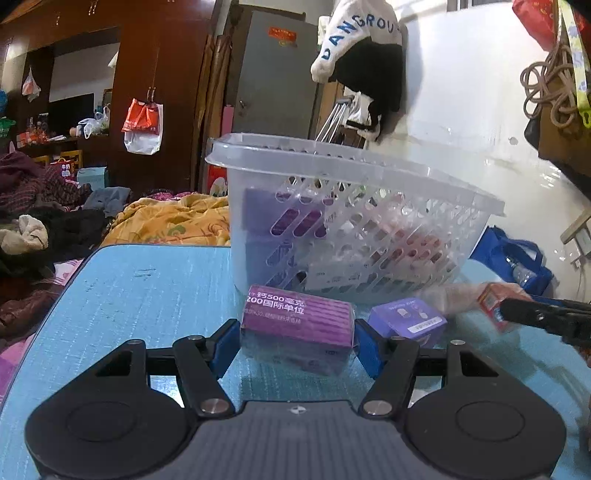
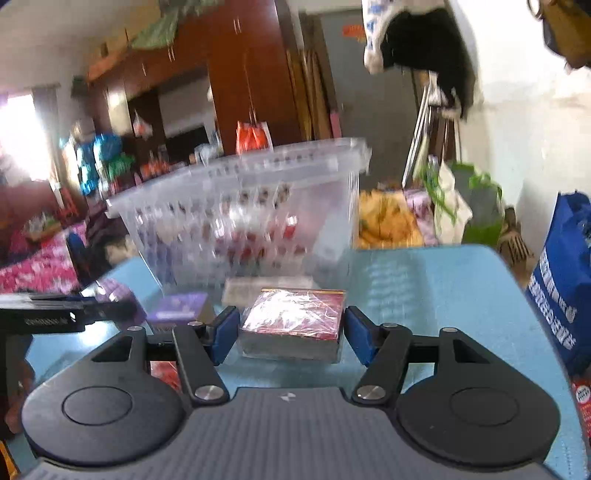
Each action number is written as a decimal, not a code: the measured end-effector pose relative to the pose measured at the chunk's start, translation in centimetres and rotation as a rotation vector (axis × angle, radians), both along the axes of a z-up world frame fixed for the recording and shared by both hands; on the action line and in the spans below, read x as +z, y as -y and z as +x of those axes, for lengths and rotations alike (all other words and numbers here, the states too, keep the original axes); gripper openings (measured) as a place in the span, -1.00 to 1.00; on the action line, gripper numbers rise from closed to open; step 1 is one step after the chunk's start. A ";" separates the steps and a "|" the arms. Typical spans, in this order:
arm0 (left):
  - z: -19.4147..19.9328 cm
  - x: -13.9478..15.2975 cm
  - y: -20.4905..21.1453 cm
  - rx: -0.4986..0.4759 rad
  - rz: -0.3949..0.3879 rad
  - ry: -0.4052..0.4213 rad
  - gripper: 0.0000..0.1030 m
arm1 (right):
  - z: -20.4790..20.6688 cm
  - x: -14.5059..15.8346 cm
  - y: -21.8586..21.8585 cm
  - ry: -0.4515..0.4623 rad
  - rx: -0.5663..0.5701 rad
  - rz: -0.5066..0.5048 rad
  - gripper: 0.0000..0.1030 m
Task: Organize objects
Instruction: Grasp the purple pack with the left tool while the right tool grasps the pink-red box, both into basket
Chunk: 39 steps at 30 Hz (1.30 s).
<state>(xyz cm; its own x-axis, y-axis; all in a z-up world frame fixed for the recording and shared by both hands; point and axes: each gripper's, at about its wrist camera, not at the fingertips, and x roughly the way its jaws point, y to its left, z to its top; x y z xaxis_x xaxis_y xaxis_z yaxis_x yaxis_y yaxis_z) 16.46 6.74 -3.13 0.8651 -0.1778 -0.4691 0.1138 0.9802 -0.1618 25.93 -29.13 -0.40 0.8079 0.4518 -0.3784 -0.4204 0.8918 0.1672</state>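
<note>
Left tool (image 1: 297,341) is clamped on the purple box (image 1: 297,325); right tool (image 2: 290,334) grips the red box (image 2: 291,317).

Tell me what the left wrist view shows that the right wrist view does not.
Only the left wrist view: the left gripper shut on a purple box, and a white garment with blue letters.
Only the right wrist view: the right gripper shut on a red box.
Both: the clear basket, the blue table and a small purple box.
</note>
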 end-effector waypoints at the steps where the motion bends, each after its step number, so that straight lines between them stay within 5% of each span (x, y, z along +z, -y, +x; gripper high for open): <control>1: -0.1 0.0 0.0 0.003 0.000 0.005 0.33 | -0.3 0.1 0.3 0.021 -0.005 0.018 0.27; 6: -0.4 0.2 0.1 0.003 0.005 0.029 0.33 | -0.9 0.4 1.0 0.077 -0.033 0.071 0.27; 29: -1.8 0.6 -0.9 0.032 -0.031 0.108 0.33 | -1.7 0.3 0.2 0.134 -0.020 0.017 0.27; 39: -4.2 2.4 -1.9 0.064 -0.083 0.232 0.33 | -2.6 0.7 2.3 0.145 0.038 0.167 0.27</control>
<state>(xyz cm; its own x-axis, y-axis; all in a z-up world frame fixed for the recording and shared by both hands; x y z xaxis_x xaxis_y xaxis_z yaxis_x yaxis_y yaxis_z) 12.21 8.66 -0.78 0.9585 -0.1492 -0.2429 0.0955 0.9710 -0.2193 23.37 -31.45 0.30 0.8295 0.5297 -0.1768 -0.4839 0.8398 0.2459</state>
